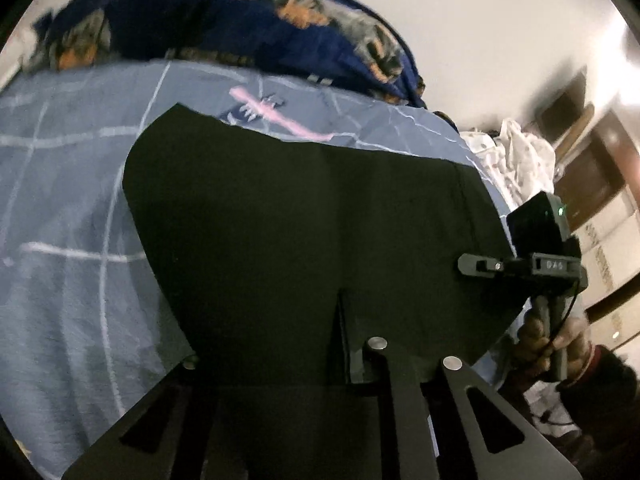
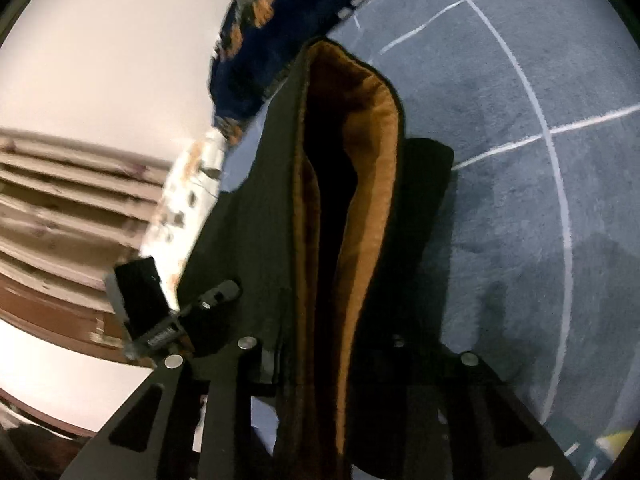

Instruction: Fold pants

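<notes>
Left wrist view: black pants (image 1: 304, 232) spread flat across the blue bedsheet (image 1: 68, 208), filling the middle of the frame out to about 3 o'clock. Left gripper (image 1: 352, 344) comes up from 6 o'clock, jaws pinched together on the near edge of the pants, with black cloth bunched around the tips. Fabric and fingers are both black, so the exact contact line is hard to read.

At 3 o'clock the right gripper (image 1: 476, 265) sits at the pants' right edge, tip over the cloth. A person's hand (image 1: 556, 340) grips its handle at roughly 4 o'clock. A dark blue patterned blanket (image 1: 248, 20) is heaped at 12 o'clock beyond the sheet. White crumpled cloth (image 1: 516, 152) lies at 2 o'clock, off the sheet's corner.

Right wrist view: pants (image 2: 248, 216) are lifted and hang in front of the lens, a fold opening to show tan lining (image 2: 368, 184) running from 12 to 6 o'clock. Right gripper (image 2: 316, 360) at 6 o'clock has its jaws set narrow with the fabric passing between them; the cloth hides the pads, but it looks clamped. Left gripper (image 2: 224, 292) is at 8 o'clock against the pants' left edge. Bedsheet (image 2: 520, 200) fills 1 to 4 o'clock, the blanket (image 2: 280, 20) sits at 11 to 12 o'clock.
</notes>
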Demonstrator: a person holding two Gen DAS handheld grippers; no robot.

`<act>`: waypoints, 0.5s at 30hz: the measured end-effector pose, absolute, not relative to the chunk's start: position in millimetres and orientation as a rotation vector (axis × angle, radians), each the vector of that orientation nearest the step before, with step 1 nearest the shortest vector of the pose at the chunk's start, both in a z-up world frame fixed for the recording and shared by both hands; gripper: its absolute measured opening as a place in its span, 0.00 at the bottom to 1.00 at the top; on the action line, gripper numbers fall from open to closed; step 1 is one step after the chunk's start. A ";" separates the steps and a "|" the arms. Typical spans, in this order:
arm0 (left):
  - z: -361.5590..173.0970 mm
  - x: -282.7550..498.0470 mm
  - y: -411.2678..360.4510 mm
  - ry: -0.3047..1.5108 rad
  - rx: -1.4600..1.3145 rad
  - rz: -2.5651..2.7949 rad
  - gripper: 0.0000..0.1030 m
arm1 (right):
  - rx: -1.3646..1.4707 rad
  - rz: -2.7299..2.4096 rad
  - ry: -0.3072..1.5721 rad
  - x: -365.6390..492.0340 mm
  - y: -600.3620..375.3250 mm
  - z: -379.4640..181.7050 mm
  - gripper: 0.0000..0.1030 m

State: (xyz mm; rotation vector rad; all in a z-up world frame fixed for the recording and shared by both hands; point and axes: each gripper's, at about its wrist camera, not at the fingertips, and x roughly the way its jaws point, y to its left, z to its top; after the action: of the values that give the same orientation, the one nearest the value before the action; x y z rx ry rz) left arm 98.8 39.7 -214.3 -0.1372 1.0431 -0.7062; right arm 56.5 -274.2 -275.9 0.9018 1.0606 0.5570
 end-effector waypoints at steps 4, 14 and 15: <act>-195.0 94.7 37.6 0.987 -0.080 -0.669 0.12 | 0.924 0.583 1.031 55.3 -269.6 -266.0 0.25; -163.5 95.5 45.6 0.907 -0.031 -0.593 0.12 | 0.919 0.632 0.991 79.4 -253.4 -243.8 0.25; -162.2 96.8 46.2 0.905 -0.031 -0.590 0.12 | 0.916 0.632 0.991 82.9 -249.4 -242.5 0.25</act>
State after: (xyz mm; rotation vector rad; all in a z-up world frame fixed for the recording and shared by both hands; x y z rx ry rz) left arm 96.8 46.2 -162.2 -0.0312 0.9047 -0.5903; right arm 82.9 -249.4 -242.5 0.9163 0.9909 0.6319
